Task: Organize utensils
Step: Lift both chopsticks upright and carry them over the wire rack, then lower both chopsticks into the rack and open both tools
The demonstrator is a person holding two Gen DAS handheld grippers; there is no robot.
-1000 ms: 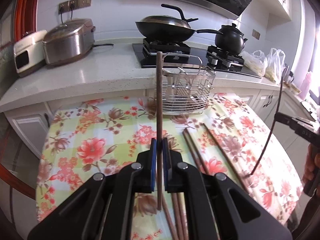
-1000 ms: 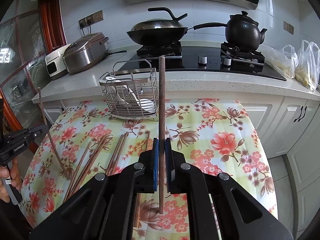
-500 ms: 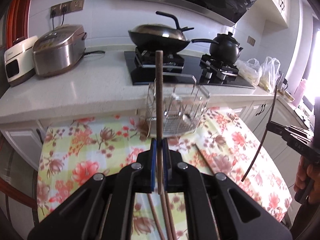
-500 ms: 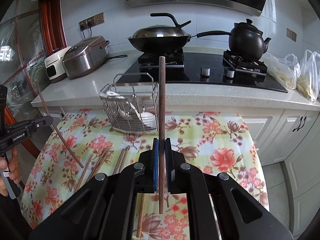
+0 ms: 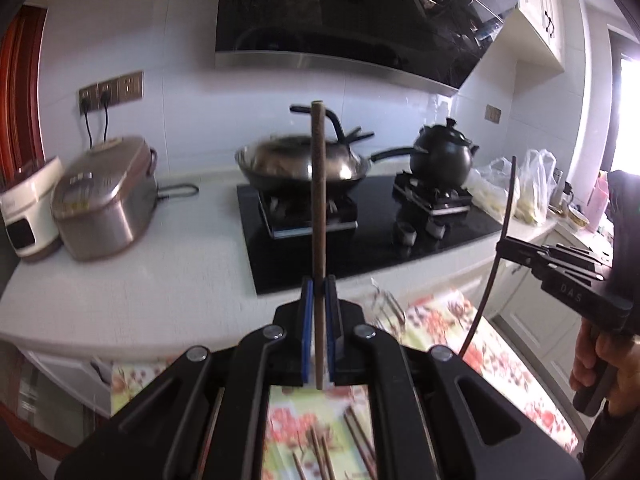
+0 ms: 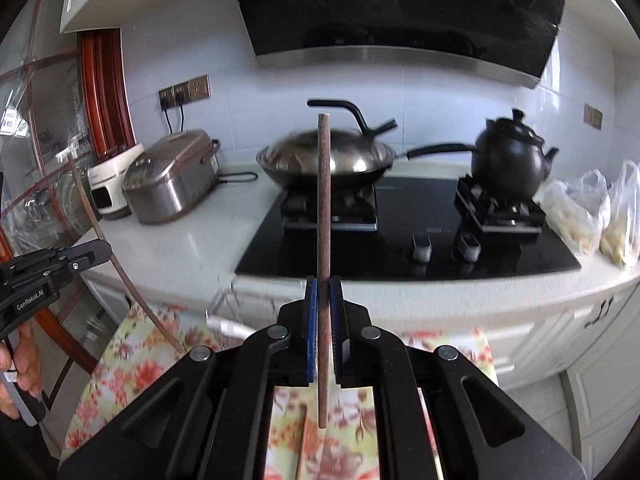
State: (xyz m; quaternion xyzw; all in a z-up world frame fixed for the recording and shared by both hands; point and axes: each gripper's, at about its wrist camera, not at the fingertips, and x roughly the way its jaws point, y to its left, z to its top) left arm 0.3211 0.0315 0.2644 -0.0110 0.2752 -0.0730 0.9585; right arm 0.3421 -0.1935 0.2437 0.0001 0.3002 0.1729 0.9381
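Note:
My left gripper (image 5: 319, 285) is shut on a brown chopstick (image 5: 318, 200) that stands upright between its blue pads. My right gripper (image 6: 323, 286) is shut on a second brown chopstick (image 6: 323, 208), also upright. Both are raised high above the floral table. The wire utensil rack (image 5: 386, 306) shows only as a blurred top edge behind the left gripper, and in the right wrist view (image 6: 224, 304) just left of the fingers. Several loose chopsticks (image 5: 320, 452) lie on the cloth below. Each gripper shows in the other's view, the right one (image 5: 560, 268) and the left one (image 6: 48, 268).
A white counter (image 5: 180, 272) runs behind the table with a rice cooker (image 5: 104, 200), a black hob with a wok (image 5: 304, 164) and a black kettle (image 5: 440, 156). Plastic bags (image 6: 592, 208) sit at the counter's right end. A range hood (image 6: 400, 8) hangs above.
Both grippers have risen and tilted upward with their chopsticks. The rack and table have dropped to the bottom of both views; the counter and hood now fill them.

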